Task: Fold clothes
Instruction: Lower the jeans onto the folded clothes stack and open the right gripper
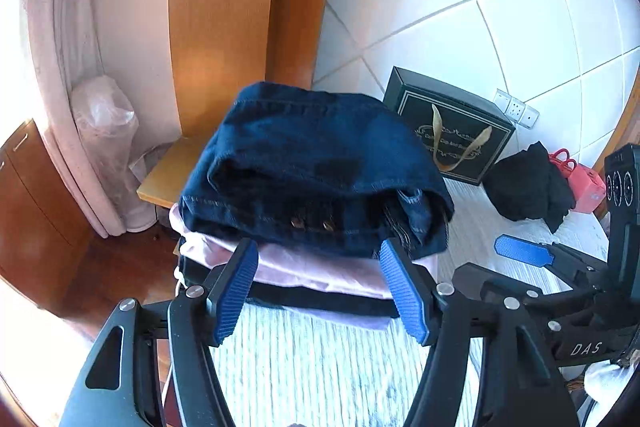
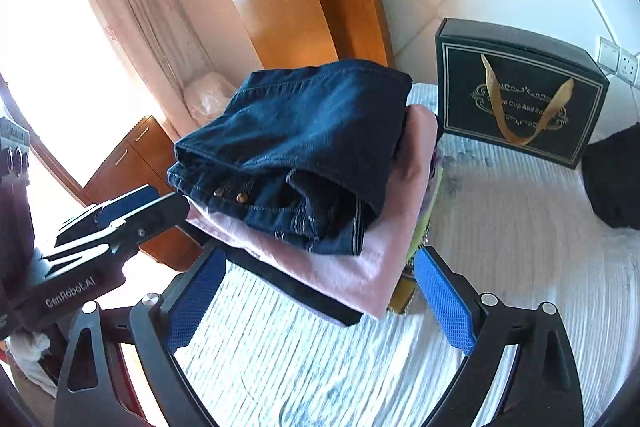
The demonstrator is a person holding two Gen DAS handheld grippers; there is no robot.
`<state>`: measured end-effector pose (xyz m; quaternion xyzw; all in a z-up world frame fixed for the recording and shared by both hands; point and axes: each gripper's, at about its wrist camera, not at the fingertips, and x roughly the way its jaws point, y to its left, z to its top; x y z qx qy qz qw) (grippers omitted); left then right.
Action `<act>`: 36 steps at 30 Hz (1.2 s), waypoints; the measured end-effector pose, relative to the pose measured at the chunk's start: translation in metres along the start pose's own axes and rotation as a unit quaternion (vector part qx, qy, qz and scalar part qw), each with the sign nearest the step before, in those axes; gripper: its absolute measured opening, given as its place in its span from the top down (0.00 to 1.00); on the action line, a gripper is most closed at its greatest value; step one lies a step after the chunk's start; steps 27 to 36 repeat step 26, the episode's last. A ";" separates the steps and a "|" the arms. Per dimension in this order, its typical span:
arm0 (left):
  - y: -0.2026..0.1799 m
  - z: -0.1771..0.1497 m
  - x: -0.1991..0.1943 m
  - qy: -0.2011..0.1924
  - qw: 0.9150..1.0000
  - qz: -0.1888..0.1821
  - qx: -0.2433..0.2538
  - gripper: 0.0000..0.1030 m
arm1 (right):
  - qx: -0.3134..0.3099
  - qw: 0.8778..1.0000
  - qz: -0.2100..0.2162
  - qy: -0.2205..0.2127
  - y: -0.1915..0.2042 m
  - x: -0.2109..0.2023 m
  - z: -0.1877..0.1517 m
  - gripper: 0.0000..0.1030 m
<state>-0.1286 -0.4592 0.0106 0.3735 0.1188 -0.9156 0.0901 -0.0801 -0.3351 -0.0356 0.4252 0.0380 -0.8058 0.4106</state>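
Both grippers, left gripper (image 1: pixel 320 287) and right gripper (image 2: pixel 320 301), are released; folded jeans (image 1: pixel 316 163) look heavy, stiff; grip the thick folded edge.

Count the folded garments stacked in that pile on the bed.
3 clearly: dark denim jeans on top, a pink garment under them, a black layer at the bottom. Yellowish fabric at the side may be more.

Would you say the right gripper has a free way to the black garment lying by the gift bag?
Probably yes: the right gripper is open, and only bare bedspread separates it from the black garment.
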 end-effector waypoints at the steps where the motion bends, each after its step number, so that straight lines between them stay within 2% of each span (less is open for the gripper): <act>1: -0.004 -0.006 -0.001 0.001 1.000 0.004 0.001 0.24 | 0.000 1.000 -0.003 0.000 0.000 -0.001 -0.005 0.06; 7: -0.013 -0.024 -0.004 0.016 1.000 0.021 0.009 0.23 | -0.008 1.000 -0.014 0.008 0.003 -0.005 -0.032 0.02; 16: -0.019 -0.025 -0.011 -0.001 0.998 0.055 0.028 0.23 | -0.021 0.999 -0.046 0.008 0.004 -0.009 -0.039 0.02; 24: -0.013 -0.025 -0.006 0.006 0.998 0.055 0.017 0.23 | -0.028 0.997 -0.067 0.003 -0.001 -0.010 -0.035 0.02; 36: -0.012 -0.026 -0.006 0.006 0.998 0.057 0.019 0.23 | -0.028 0.997 -0.067 0.004 -0.001 -0.009 -0.036 0.02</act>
